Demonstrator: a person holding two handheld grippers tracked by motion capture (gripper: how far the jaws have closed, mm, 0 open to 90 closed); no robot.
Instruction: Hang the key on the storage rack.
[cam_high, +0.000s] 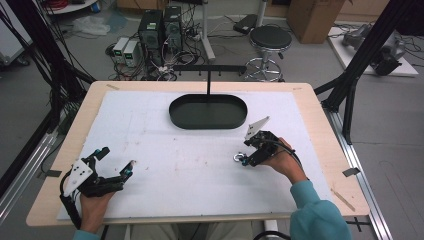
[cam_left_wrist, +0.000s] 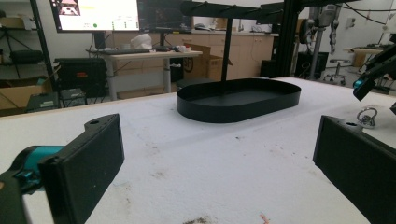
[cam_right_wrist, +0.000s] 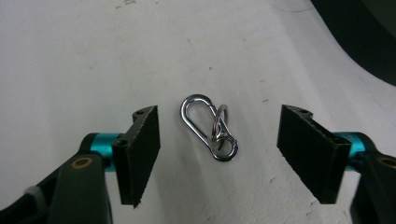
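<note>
We've got the right gripper (cam_right_wrist: 217, 154) spread around the small silver metal carabiner clip w/ ring (cam_right_wrist: 209, 127), frame centre; off-centre pinch could skid it away.

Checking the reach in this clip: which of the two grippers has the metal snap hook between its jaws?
The right gripper: its open jaws flank the snap hook without touching it. The left gripper hangs apart over bare white mat.

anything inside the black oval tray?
The black oval tray looks bare inside, apart from the stand post that rises from its far side. The near wall hides a strip of the floor in the left gripper view. The silver carabiner lies outside, on the white mat.
</note>
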